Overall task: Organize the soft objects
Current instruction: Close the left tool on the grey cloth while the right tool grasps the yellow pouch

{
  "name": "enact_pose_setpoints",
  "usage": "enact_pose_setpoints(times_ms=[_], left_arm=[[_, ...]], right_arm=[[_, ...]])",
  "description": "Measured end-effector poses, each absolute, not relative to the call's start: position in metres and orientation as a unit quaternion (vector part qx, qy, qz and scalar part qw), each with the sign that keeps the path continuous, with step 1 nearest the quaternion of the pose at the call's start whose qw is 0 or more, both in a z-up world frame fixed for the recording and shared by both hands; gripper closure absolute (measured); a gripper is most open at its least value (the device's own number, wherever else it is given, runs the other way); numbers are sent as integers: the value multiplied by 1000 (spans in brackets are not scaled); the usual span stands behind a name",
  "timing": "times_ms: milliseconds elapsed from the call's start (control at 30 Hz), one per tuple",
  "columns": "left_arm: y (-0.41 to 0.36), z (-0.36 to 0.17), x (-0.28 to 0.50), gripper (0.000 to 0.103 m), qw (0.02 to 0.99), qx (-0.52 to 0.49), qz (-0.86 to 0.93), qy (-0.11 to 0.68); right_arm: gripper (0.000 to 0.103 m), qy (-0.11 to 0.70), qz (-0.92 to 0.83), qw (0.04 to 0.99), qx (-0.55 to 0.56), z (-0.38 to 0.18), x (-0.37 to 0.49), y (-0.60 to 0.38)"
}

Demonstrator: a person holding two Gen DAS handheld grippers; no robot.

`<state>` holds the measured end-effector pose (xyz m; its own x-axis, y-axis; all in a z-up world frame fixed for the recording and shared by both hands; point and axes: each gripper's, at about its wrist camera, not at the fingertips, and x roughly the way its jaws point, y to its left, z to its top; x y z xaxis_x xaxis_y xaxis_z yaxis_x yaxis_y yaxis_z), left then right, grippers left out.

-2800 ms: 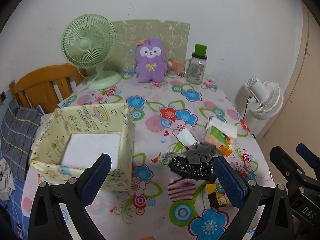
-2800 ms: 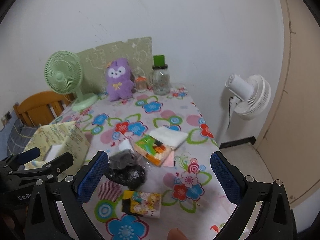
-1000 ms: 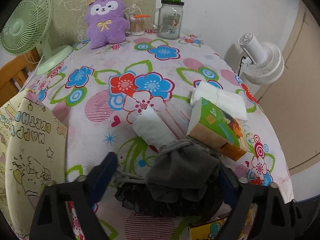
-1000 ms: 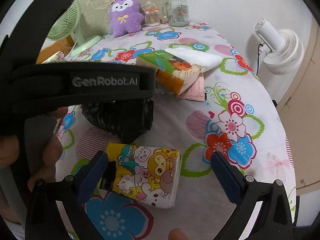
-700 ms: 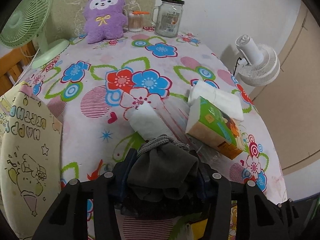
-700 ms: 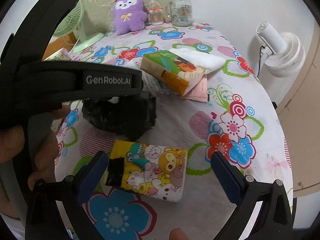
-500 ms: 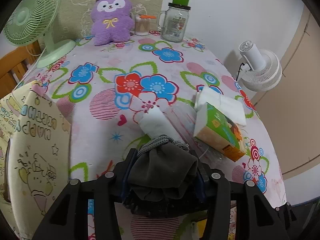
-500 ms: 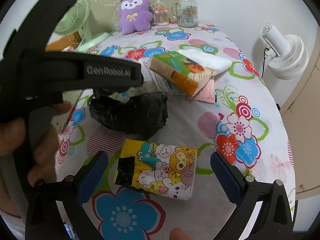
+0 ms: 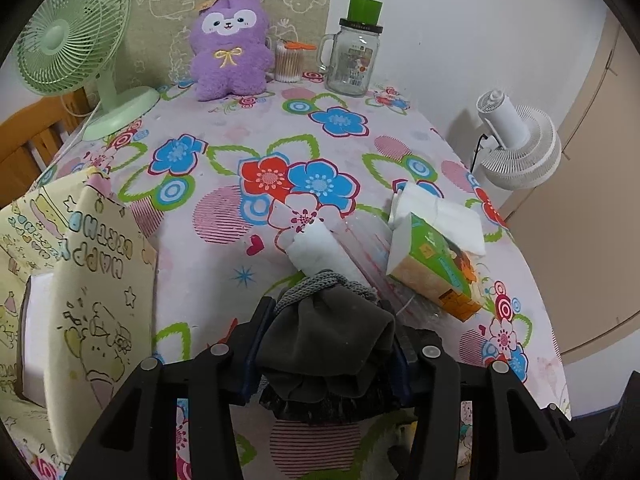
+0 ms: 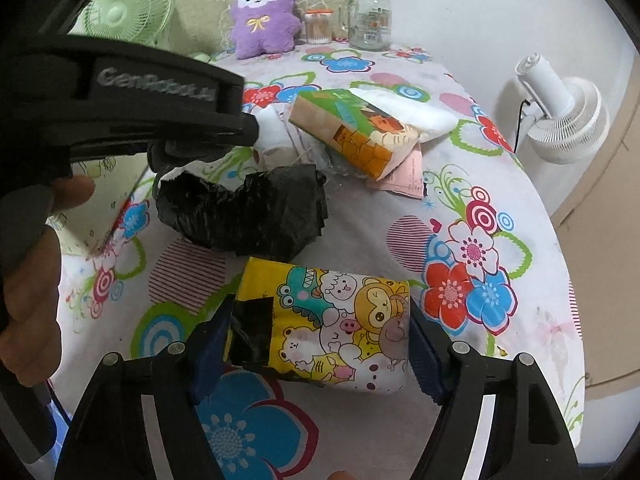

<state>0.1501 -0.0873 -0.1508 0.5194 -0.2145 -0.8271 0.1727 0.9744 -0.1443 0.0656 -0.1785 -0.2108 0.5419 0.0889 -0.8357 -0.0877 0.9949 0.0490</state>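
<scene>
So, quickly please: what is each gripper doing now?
Left gripper: shut on the grey cloth.
Right gripper: fingers have just been closing around the cartoon tissue pack, pressing its sides.

The tablecloth [image 9: 224,272] is pale pink with blue, red and green flowers. A purple plush [image 9: 229,46] sits at the far edge beside a mint-green fan [image 9: 72,40]. The gathered cloth [image 9: 326,332] is dark grey, perhaps a sock. The tissue pack [image 10: 340,320] is yellow with cartoon animals; the crumpled bag [image 10: 244,212], black.
</scene>
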Motion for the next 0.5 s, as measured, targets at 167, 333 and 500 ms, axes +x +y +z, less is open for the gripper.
enact_pose_setpoints(times_ms=[167, 333, 500], left_arm=[[-85, -142, 146, 51, 876, -24, -112, 469], [-84, -132, 141, 51, 881, -27, -112, 460], [-82, -122, 135, 51, 886, -28, -112, 449]], right_arm=[[25, 465, 43, 884, -3, -204, 62, -179], [25, 452, 37, 891, -1, -192, 58, -182], [25, 445, 34, 895, 0, -184, 54, -184]])
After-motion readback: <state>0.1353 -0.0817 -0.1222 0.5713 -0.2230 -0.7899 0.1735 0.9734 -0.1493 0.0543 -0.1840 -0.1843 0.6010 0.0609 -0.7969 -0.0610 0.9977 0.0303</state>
